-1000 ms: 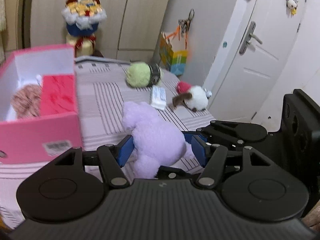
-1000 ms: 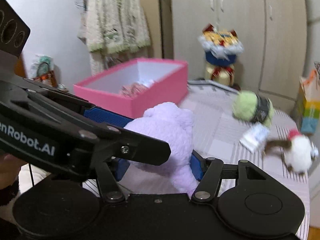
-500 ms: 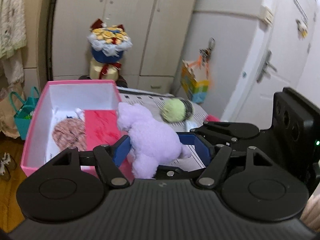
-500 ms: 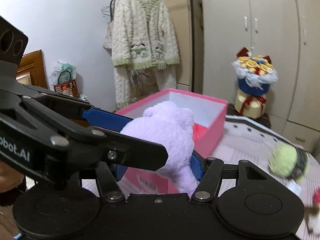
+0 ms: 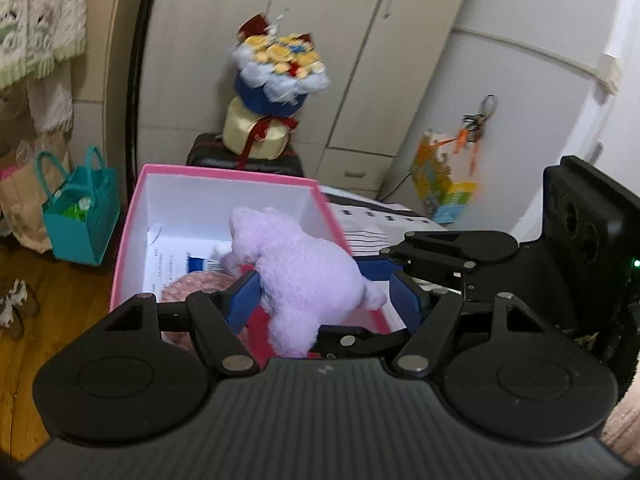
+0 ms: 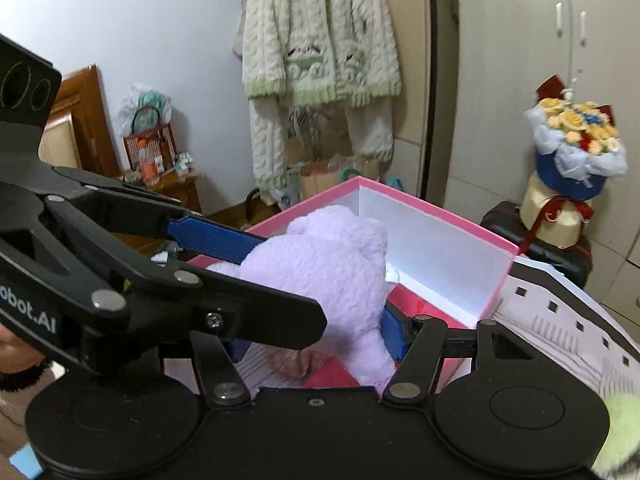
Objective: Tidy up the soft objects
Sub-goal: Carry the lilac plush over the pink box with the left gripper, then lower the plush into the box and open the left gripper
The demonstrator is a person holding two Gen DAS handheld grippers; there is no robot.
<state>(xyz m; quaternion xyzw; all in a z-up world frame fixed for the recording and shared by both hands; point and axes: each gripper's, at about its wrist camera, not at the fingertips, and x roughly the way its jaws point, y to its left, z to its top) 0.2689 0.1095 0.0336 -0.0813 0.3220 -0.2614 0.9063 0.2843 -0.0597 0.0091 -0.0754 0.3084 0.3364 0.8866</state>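
Observation:
A lilac plush toy (image 5: 304, 276) hangs over the open pink box (image 5: 224, 172). My left gripper (image 5: 324, 300) and my right gripper (image 6: 316, 336) both squeeze it between their blue pads, from two sides. The toy also shows in the right wrist view (image 6: 320, 272), above the box (image 6: 440, 216). Inside the box lie a pinkish knitted item (image 5: 192, 284), a red item (image 6: 332, 372) and a white sheet with print (image 5: 176, 260).
The box stands at the edge of a striped bed (image 6: 560, 332). A green plush ball (image 6: 620, 432) lies on the bed at the right. A flower bouquet (image 5: 280, 64), a teal bag (image 5: 80, 220) on the wooden floor and a hanging cardigan (image 6: 320, 48) are behind.
Both grippers have carried the lilac toy from above the bed leftwards to over the pink box. Their hold on it has not changed.

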